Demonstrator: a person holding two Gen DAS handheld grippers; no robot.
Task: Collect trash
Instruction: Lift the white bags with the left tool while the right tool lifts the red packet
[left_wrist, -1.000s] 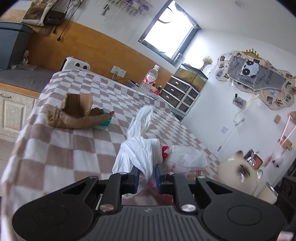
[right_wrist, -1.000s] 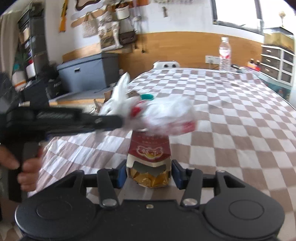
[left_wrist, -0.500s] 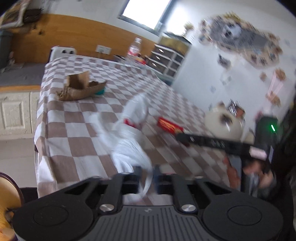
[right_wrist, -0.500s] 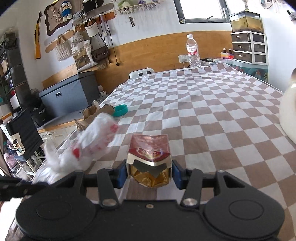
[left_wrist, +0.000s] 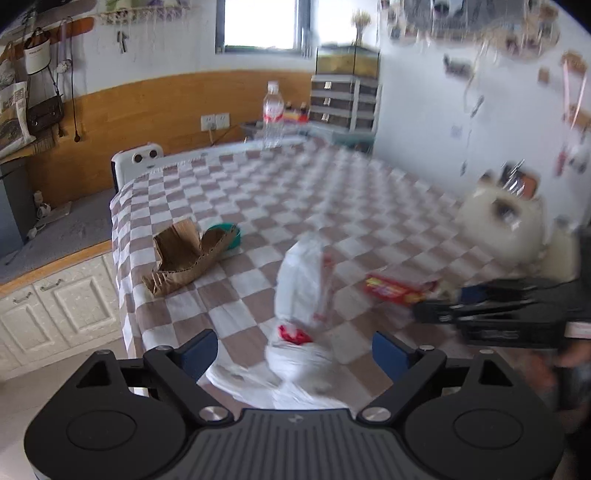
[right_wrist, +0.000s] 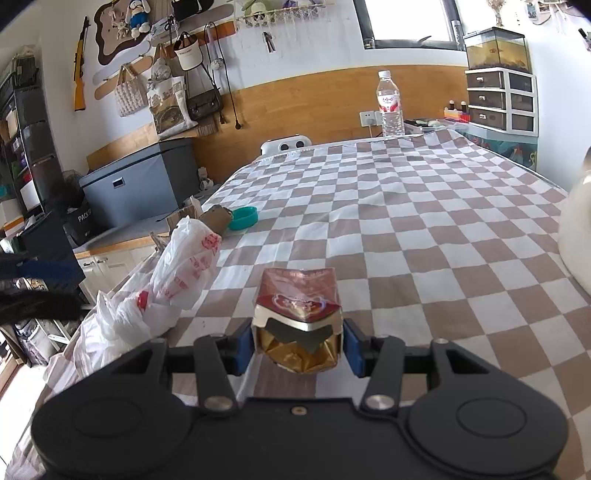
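A crumpled white plastic bag (left_wrist: 303, 291) with red print lies on the checked tablecloth (left_wrist: 295, 192) near its front edge. My left gripper (left_wrist: 295, 350) hovers over it with jaws opening wide. The bag's lower part sits between the pads, and neither pad touches it. My right gripper (right_wrist: 298, 345) is shut on a red and gold carton (right_wrist: 299, 314), held just above the cloth to the right of the bag (right_wrist: 177, 280). In the left wrist view the carton (left_wrist: 391, 290) shows at the right, beside the bag.
Torn brown cardboard (left_wrist: 184, 258) and a teal lid (left_wrist: 231, 234) lie near the table's left edge. A water bottle (right_wrist: 390, 105) stands at the far end. A white rounded object (left_wrist: 502, 229) sits at the right edge. White cabinets (left_wrist: 55, 306) stand below on the left.
My left gripper has let go of the white bag, opened wide, risen and rolled level. The bag now rests on the cloth. The right gripper still holds the carton.
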